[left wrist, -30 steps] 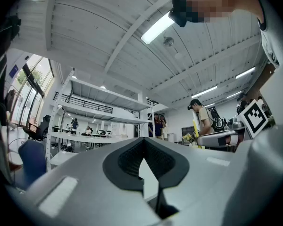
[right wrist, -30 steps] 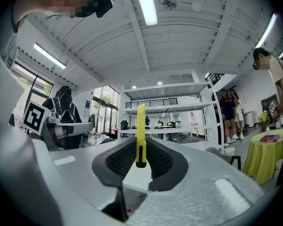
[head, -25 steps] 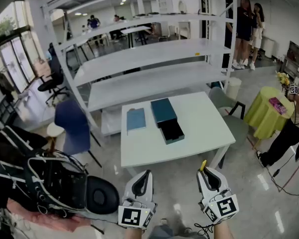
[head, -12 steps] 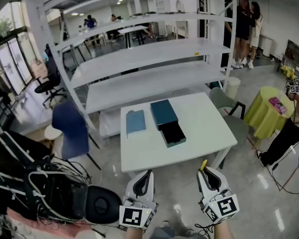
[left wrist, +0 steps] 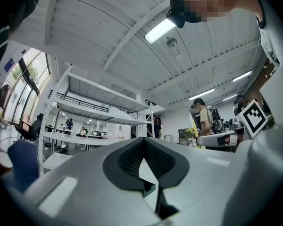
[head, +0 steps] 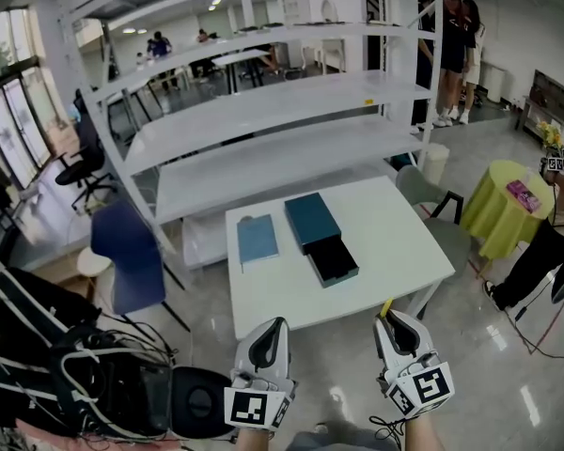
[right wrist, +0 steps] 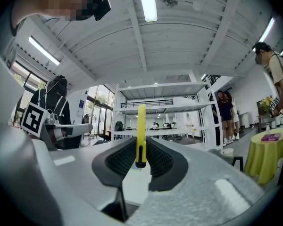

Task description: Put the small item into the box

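Standing back from it all, I see the tall white metal shelving rack [head: 263,111] fill the far side of the room. Its top is cut off by the edge of the head view. Nearer to me is the white rectangular table [head: 395,242], with bare floor between it and my two claws.

On the table lies a dark teal flat lid [head: 312,221]. At its near end is the shallow open box with teal walls [head: 333,259], whose inside is too dark to read. Whether lid and box touch or overlap I cannot tell. A pale blue flat pad [head: 257,238] lies to their left, a little apart from them.

My left claw [left wrist: 144,144] is low on the near left, closed pad against pad with nothing between. My right claw [right wrist: 141,147] is beside it on the near right, clamped on the thin yellow strip [right wrist: 141,135], which stands upright out of the pads. From above only its tip [head: 385,308] shows; the rest is hidden in the claw. The strip is well short of the box. My hands are cut off below the marker cubes.
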